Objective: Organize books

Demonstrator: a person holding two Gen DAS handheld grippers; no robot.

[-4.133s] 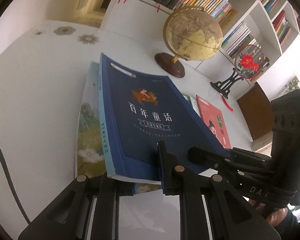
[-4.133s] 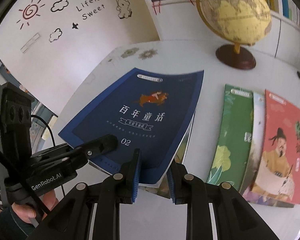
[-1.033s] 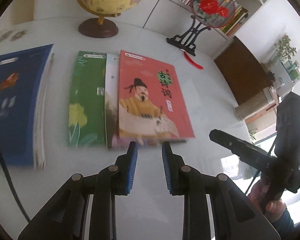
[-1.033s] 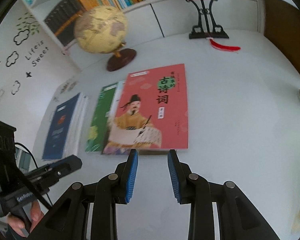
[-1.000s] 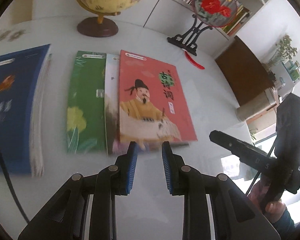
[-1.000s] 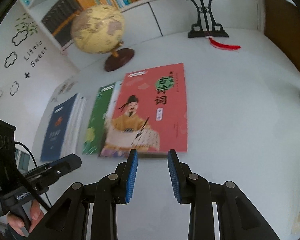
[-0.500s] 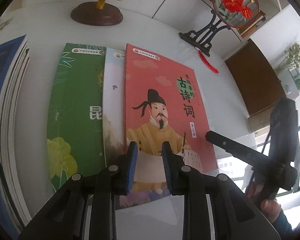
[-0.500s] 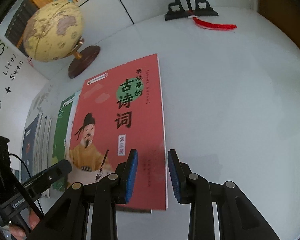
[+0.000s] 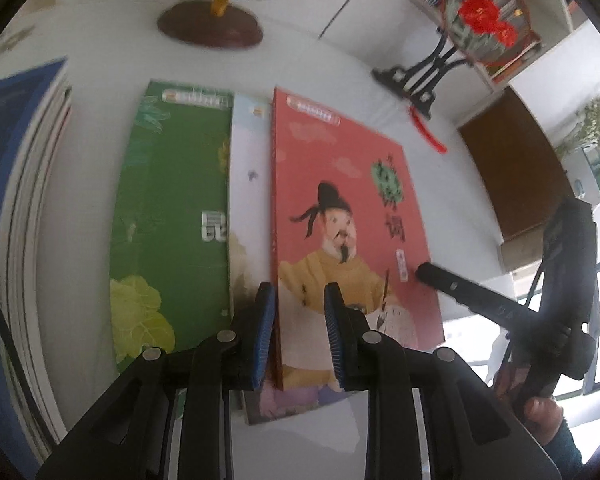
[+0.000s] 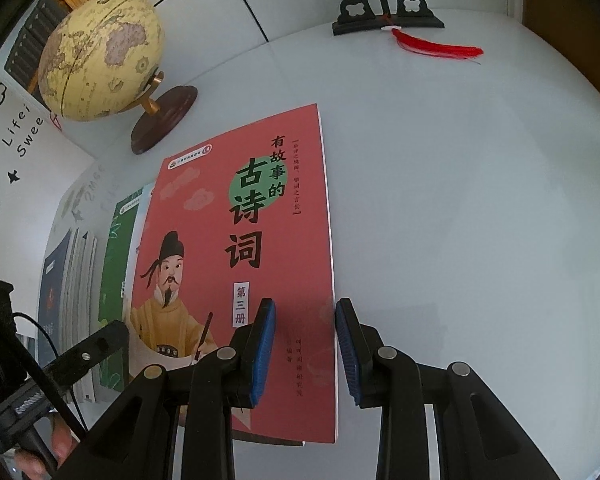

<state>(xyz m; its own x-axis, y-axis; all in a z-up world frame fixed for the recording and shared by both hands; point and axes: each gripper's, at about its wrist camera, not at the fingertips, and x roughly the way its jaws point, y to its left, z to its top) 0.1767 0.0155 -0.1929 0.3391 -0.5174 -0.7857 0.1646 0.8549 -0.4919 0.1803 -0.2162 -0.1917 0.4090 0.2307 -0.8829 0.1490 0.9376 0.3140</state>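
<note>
A red book (image 9: 352,208) with a robed figure on its cover lies flat on the white table, overlapping a pale book (image 9: 248,184) and a green book (image 9: 172,220). My left gripper (image 9: 299,300) hovers over the red book's near left corner. Its spine edge runs between the blue pads, the jaws are opening, and the pads do not press on it. My right gripper (image 10: 305,320) stands over the near right corner of the red book (image 10: 236,264), with the book's right edge between its narrowly parted pads, which are not gripping it. A blue-covered stack (image 9: 12,200) lies far left.
A globe (image 10: 100,60) on a brown base stands behind the books. A black fan stand (image 9: 424,76) with a red tassel (image 10: 436,46) sits at the back right. A bare stretch of white table (image 10: 460,220) lies right of the red book. A hand (image 9: 544,420) holds the right gripper.
Both grippers have come down and forward onto the near end of the red book, each straddling one side edge. The left jaws have widened a little.
</note>
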